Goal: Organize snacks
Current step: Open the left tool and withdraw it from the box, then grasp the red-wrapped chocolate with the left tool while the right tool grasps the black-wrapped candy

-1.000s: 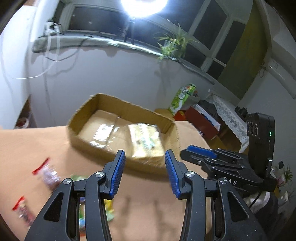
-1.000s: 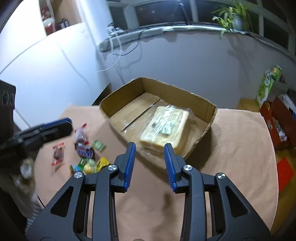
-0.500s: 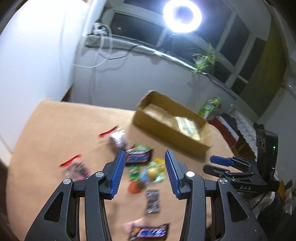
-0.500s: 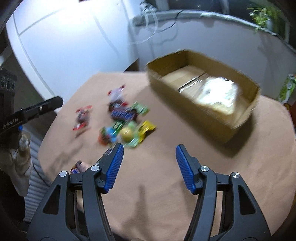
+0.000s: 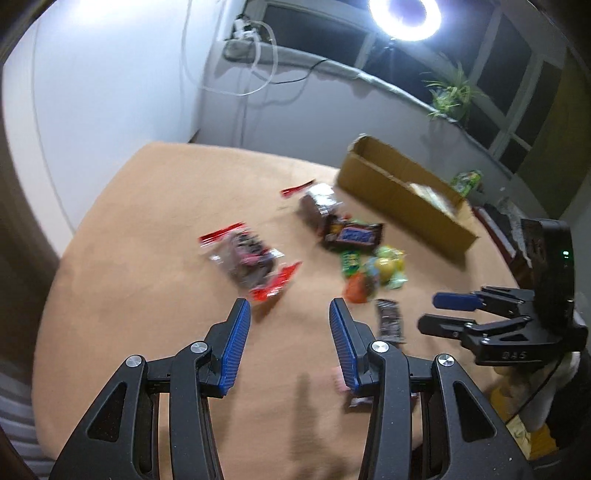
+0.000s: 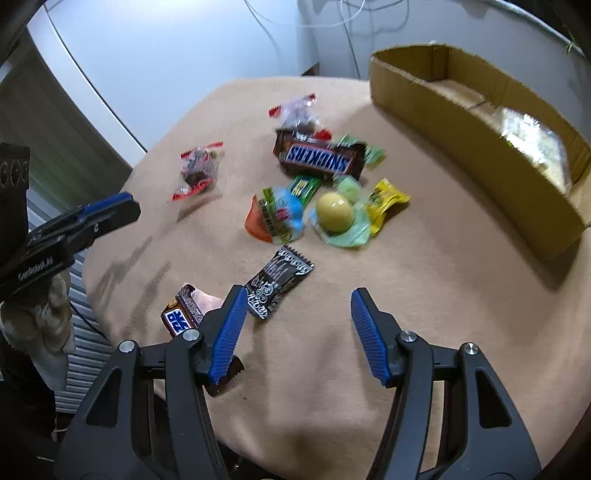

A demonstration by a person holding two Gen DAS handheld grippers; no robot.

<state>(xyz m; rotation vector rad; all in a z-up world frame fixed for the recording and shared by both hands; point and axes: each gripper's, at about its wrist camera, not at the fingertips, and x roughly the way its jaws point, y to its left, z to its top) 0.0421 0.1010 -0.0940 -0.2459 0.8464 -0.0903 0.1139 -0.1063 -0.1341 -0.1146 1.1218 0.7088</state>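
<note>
Hovering over the bench [image 6: 424, 295], the right gripper [image 6: 295, 325] has just spread its empty jaws; black wrapper [image 6: 277, 286] lies just upper-left, slanting. Left gripper [image 5: 288, 347] also released.

- Ring light [image 5: 404, 16] glaring away at the top of the left wrist view, in front of dark windows [image 5: 317, 31]
- Spindly potted plant [image 5: 448, 94] on the sill [image 5: 332, 66], upper right
- White cables [image 5: 255, 55] looping down the wall [image 5: 110, 81], upper middle
- Tan tablecloth [image 6: 424, 295] covers the whole round table
- Green carton [image 5: 467, 181] on the floor, right side, pretty blurry
</note>
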